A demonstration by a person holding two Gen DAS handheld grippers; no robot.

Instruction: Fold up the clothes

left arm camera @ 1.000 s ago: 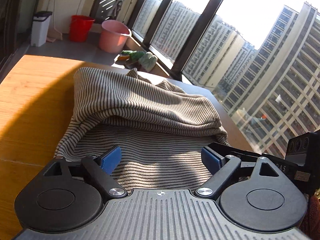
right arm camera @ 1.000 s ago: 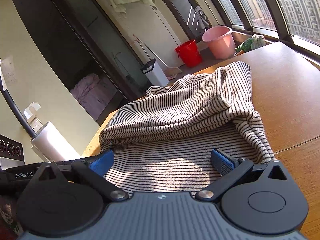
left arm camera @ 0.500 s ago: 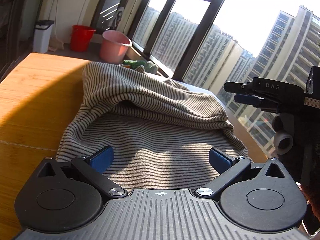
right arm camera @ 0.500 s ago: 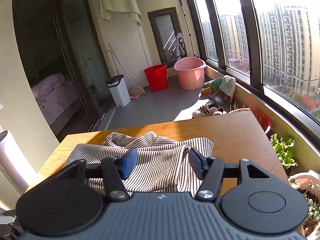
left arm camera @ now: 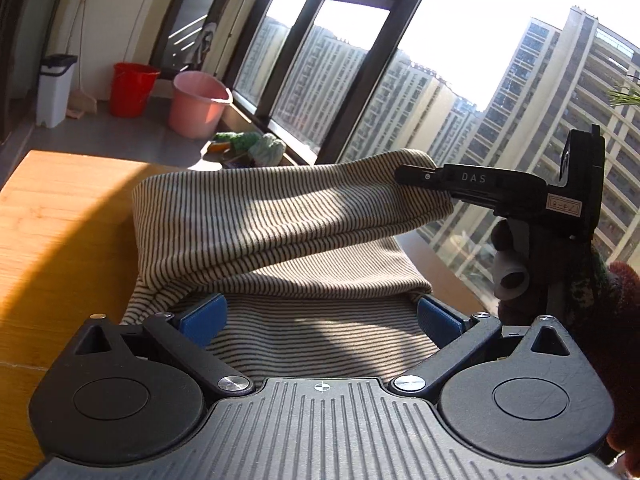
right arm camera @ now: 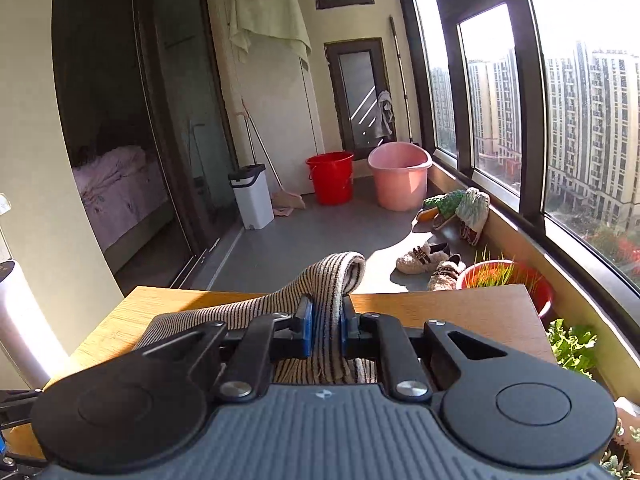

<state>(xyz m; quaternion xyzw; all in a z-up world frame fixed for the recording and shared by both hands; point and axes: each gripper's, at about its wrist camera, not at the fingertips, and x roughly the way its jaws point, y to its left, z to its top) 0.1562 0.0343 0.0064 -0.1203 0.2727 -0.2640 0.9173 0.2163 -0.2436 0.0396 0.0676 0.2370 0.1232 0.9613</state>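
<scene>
A soft knit top with thin black and cream stripes [left arm camera: 280, 216] lies on the wooden table [left arm camera: 60, 216], close to the big windows. It is not folded neatly yet. It sits in a loose heap, with one layer lying flat and another layer lifted above it.

The right gripper [right arm camera: 326, 322] has its two blue pads [right arm camera: 306, 320] pressed together on a bunch of the striped cloth. It holds that bunch up in the air, and a bit of cloth flops over past the pads. In the left wrist view you can see the same gripper on the right side, with the cloth stretched from it down to the far left part of the heap.

The left gripper [left arm camera: 320, 314] is spread wide. Its blue pads sit on each side of the flat layer at the near edge. They hold nothing, and I cannot tell for sure if they touch the cloth.

So the job looks like it is only in the middle. One part is being lifted to go over the rest. It still has to be laid down, made smooth, and maybe folded again. A pink plastic tub [right arm camera: 400, 180] and a red bucket [right arm camera: 331, 176] stand on the floor far behind the table.
</scene>
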